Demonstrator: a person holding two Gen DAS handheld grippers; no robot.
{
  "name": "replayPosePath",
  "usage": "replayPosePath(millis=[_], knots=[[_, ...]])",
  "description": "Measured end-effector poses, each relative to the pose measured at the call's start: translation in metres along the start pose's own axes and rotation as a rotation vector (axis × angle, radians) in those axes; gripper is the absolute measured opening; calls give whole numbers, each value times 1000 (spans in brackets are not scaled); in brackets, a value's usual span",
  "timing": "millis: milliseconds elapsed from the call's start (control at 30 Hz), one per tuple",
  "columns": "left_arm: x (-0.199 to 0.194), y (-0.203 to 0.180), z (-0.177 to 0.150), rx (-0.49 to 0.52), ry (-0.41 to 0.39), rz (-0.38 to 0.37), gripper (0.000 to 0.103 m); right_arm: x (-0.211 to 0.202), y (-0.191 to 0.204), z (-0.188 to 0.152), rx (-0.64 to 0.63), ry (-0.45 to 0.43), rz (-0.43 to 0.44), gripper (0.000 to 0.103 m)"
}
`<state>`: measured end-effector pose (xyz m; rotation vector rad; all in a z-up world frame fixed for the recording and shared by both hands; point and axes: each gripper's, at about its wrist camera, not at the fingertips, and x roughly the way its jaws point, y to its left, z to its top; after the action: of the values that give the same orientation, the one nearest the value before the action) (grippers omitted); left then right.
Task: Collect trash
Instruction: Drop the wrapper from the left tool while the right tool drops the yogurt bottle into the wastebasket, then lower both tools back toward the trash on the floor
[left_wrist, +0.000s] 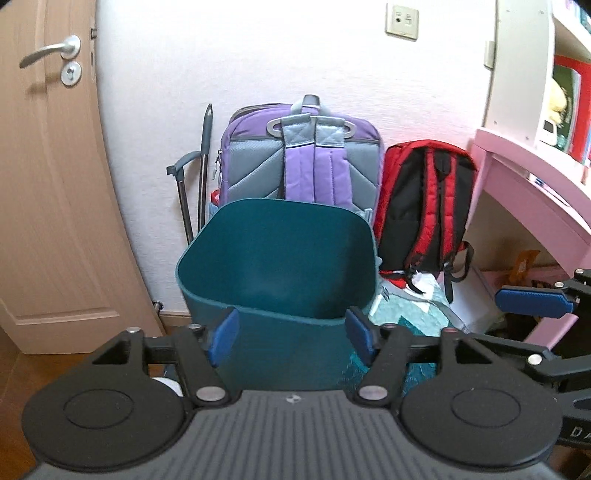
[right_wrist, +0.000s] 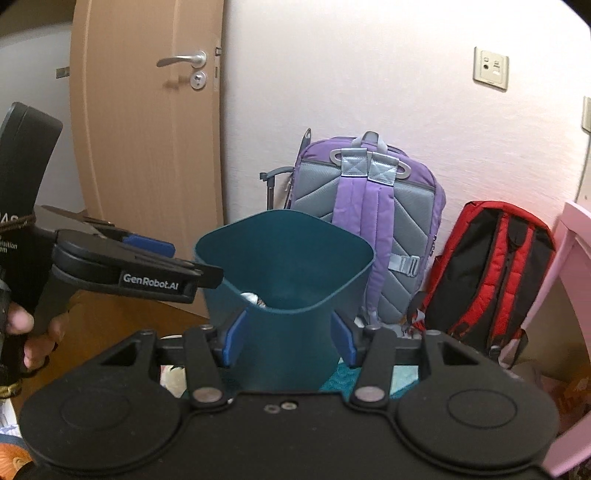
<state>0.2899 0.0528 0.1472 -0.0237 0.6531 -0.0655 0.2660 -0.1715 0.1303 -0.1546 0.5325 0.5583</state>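
- Left gripper (left_wrist: 291, 334): jaws apart, empty, level with the near rim of the teal bin (left_wrist: 277, 258).
- Right gripper (right_wrist: 290, 341): jaws apart, empty, straddling the bin's near wall without clear contact.
- Bin stands on the floor before the purple backpack (left_wrist: 301, 158).
- Progress: 1 pale scrap of trash (right_wrist: 253, 298) lies inside; remaining trash not in view.
- Bin bottom and floor largely hidden.

One teal bin (left_wrist: 275, 258) is being counted against the wall; two backpacks are being seen behind it, one purple (left_wrist: 301, 158) and one red (left_wrist: 424, 210); one door (left_wrist: 48, 177) is being shown to the bin's left; one wall socket (left_wrist: 402, 18) is being counted above it; two grippers, left (left_wrist: 291, 332) and right (right_wrist: 290, 338), are being counted nearest the bin.
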Motion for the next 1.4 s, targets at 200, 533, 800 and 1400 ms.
replayPosePath(millis=[200, 533, 800, 1400], knots=[[-35, -9, -27, 22, 12, -23, 69, -34, 6, -23, 28, 0, 15, 51], [-53, -10, -83, 27, 53, -76, 80, -51, 10, -73, 99, 62, 46, 52], [-35, 4, -132, 27, 90, -108, 86, -25, 8, -130, 200, 172, 80, 52], [159, 36, -275, 42, 470, -123, 99, 148, -9, -359, 608, 700, 4, 53]])
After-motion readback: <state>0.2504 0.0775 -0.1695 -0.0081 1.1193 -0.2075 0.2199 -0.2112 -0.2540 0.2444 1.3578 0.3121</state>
